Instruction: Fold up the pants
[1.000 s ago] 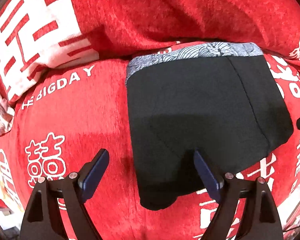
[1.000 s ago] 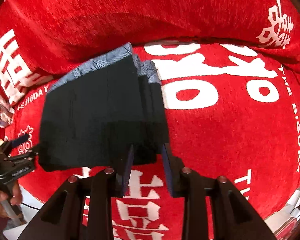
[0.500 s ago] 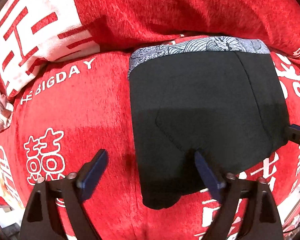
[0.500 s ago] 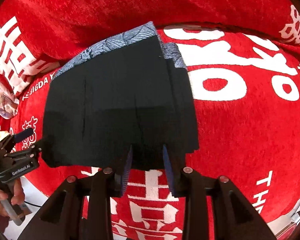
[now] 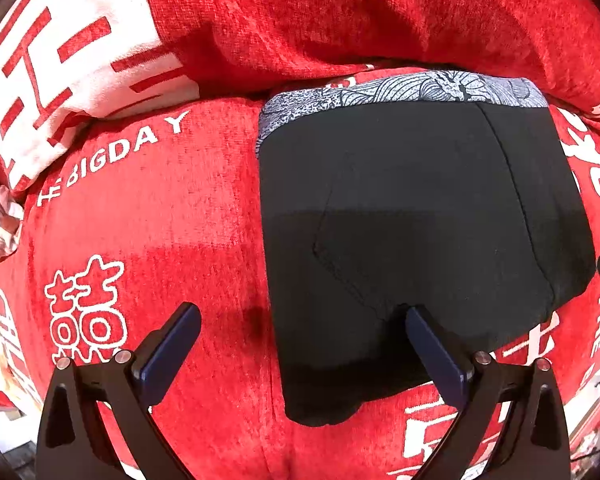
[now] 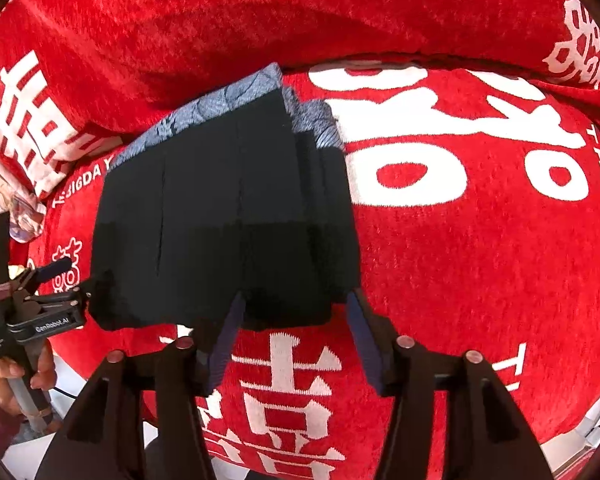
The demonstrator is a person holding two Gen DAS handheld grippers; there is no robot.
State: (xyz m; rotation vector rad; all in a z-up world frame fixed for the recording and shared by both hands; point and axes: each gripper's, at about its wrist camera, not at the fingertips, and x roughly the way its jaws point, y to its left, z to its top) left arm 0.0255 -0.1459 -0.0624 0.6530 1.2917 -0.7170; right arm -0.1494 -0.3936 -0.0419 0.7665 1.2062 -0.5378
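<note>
A: Where are the pants (image 5: 412, 220) sitting?

B: They are lying flat on the red blanket (image 5: 148, 216), folded into a stack, in the right half of the left wrist view. The patterned waistband (image 5: 404, 90) is pointing to 12 o'clock and the leg hems are pointing to 6 o'clock, so I am reading the long axis as running 12 to 6.

A: What are the grippers doing?

B: The left gripper (image 5: 300, 344) is hanging over the hem edge at 6 o'clock with its jaws spread as wide as they go, pinching nothing; one finger is sitting over bare blanket and the other over black cloth. The right gripper (image 6: 294, 336) is at the near right corner of the stack, and its jaws are opening. The hem is lying between them, but the pads do not seem to be pressing it.

A: How is the cloth going to handle?

B: I am judging it as light, soft and limp, a thin knit that is sagging wherever it is unsupported. The layers at the right edge are looking ready to slide apart.

A: Where would you be taking hold?

B: At the hem corners, pinching all layers together, or at the firmer waistband.
</note>
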